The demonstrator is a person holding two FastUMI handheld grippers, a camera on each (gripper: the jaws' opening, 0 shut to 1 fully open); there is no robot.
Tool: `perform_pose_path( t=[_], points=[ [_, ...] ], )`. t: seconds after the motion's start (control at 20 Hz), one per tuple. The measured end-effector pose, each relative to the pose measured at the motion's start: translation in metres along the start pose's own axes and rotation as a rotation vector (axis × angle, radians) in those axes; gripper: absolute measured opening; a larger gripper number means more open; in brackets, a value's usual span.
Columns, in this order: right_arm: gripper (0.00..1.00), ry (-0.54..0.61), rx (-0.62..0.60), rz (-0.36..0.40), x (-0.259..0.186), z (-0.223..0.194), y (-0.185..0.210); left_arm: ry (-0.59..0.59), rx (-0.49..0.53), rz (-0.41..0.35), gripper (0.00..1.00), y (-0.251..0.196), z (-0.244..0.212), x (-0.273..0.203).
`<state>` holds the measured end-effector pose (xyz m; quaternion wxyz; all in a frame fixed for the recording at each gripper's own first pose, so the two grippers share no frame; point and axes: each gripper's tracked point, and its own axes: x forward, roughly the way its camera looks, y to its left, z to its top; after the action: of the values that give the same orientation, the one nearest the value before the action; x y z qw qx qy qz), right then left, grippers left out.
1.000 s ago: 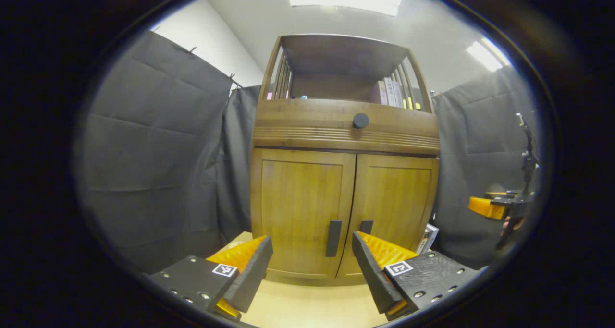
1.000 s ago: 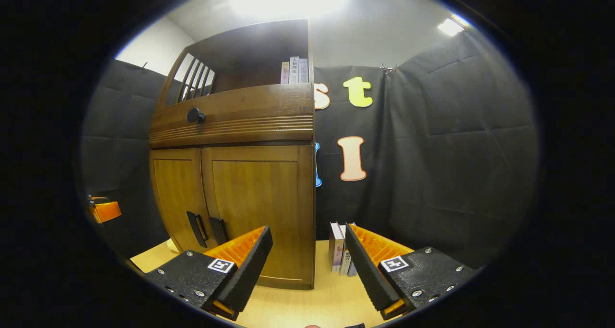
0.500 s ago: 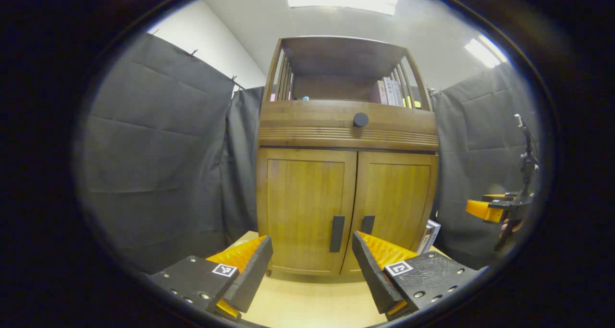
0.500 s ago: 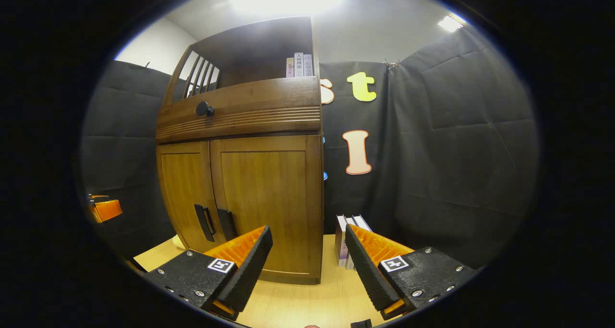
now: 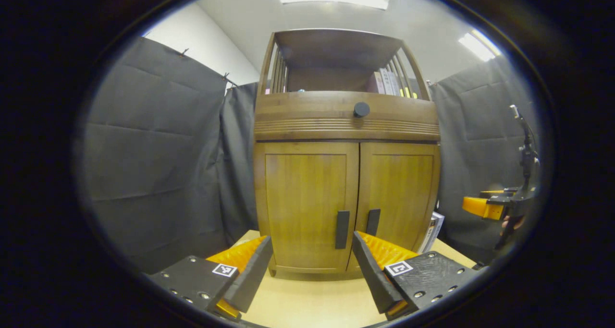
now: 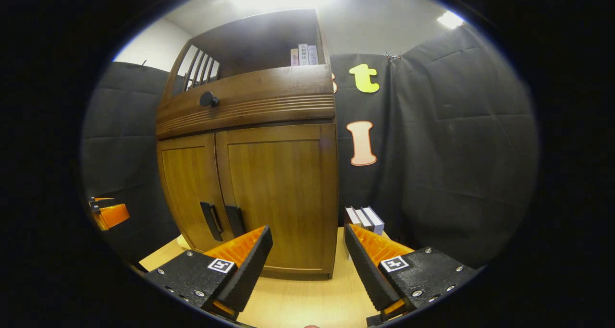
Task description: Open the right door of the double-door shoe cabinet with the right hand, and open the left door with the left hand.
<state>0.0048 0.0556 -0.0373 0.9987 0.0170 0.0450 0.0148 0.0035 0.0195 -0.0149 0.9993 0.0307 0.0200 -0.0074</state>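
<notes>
A brown wooden double-door shoe cabinet [image 5: 346, 174] stands upright on a pale wood-grain tabletop [image 5: 312, 301], with dark quilted cloth hung as walls to either side of it and a white ceiling with bright light panels above. Both doors are closed: the left door [image 5: 307, 205] and the right door [image 5: 399, 198] meet at the cabinet's middle, each with a dark vertical bar handle, the left handle [image 5: 342, 229] and the right handle [image 5: 373, 222] side by side near the seam. Above the doors runs a ribbed wooden front with a round dark knob [image 5: 361, 109], and over that an open slatted shelf holding a few upright books [image 5: 387, 82]. More books [image 6: 364, 218] stand on the tabletop just beside the cabinet's right side. The left gripper [image 5: 312, 261] hangs in front of the cabinet, apart from it, fingers spread wide and grasping nothing. The right gripper [image 6: 307, 256] is likewise released, fingers wide apart, facing the cabinet's right front corner without touching it; in the left gripper view it appears off to the cabinet's right [image 5: 483, 207].
</notes>
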Motion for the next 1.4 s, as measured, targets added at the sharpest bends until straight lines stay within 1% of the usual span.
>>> perform_pose_path(
  t=[0.1, 0.15, 0.25, 0.3, 0.45, 0.5, 0.55, 0.65, 0.7, 0.75, 0.9, 1.0, 1.05, 1.1, 1.15, 1.25, 1.3, 1.4],
  points=[
    [0.94, 0.013, -0.006, -0.006, 0.003, -0.002, 0.012, 0.004, 0.000, 0.000, 1.00, 0.007, 0.001, 0.005],
    [0.95, 0.014, -0.005, -0.004, 0.004, -0.004, 0.019, 0.002, 0.000, 0.002, 0.95, 0.011, 0.001, 0.008],
    [0.95, 0.023, 0.004, -0.006, 0.005, -0.011, 0.031, 0.000, 0.008, -0.005, 0.95, 0.019, -0.006, 0.014],
    [0.95, 0.030, 0.011, -0.010, 0.006, -0.015, 0.037, 0.005, 0.013, -0.009, 1.00, 0.024, -0.011, 0.016],
    [0.94, 0.046, 0.033, -0.012, 0.015, -0.025, 0.057, 0.029, 0.024, -0.038, 1.00, 0.036, -0.030, 0.019],
    [0.95, 0.053, 0.035, -0.008, 0.019, -0.028, 0.064, 0.037, 0.025, -0.044, 0.95, 0.041, -0.036, 0.020],
    [0.95, 0.058, 0.040, -0.007, 0.024, -0.031, 0.071, 0.044, 0.022, -0.050, 1.00, 0.046, -0.041, 0.021],
    [0.95, 0.069, 0.066, 0.004, 0.032, -0.036, 0.085, 0.067, 0.017, -0.048, 1.00, 0.057, -0.049, 0.027],
    [0.95, 0.072, 0.077, 0.011, 0.037, -0.037, 0.092, 0.070, 0.011, -0.046, 0.95, 0.061, -0.052, 0.027],
    [0.95, 0.073, 0.079, 0.018, 0.044, -0.037, 0.100, 0.065, 0.005, -0.054, 1.00, 0.063, -0.052, 0.029],
    [0.94, 0.059, 0.078, 0.026, 0.065, -0.038, 0.116, 0.056, 0.020, -0.083, 1.00, 0.067, -0.063, 0.031],
    [0.94, 0.045, 0.071, 0.031, 0.079, -0.036, 0.129, 0.070, 0.008, -0.106, 1.00, 0.070, -0.075, 0.031],
    [0.95, 0.049, 0.066, 0.031, 0.088, -0.036, 0.135, 0.082, -0.006, -0.106, 1.00, 0.074, -0.081, 0.032],
    [0.94, 0.052, 0.060, 0.035, 0.097, -0.037, 0.142, 0.091, -0.020, -0.101, 0.95, 0.081, -0.089, 0.037],
    [0.95, 0.057, 0.053, 0.035, 0.105, -0.038, 0.147, 0.093, -0.033, -0.104, 1.00, 0.084, -0.095, 0.038],
    [0.94, 0.070, 0.039, 0.024, 0.118, -0.047, 0.153, 0.104, -0.047, -0.108, 1.00, 0.085, -0.105, 0.045],
    [0.94, 0.082, 0.035, 0.019, 0.125, -0.050, 0.155, 0.112, -0.051, -0.107, 0.95, 0.089, -0.109, 0.047],
    [0.94, 0.101, 0.036, 0.008, 0.142, -0.056, 0.159, 0.126, -0.060, -0.107, 0.95, 0.094, -0.117, 0.053]
  ],
)
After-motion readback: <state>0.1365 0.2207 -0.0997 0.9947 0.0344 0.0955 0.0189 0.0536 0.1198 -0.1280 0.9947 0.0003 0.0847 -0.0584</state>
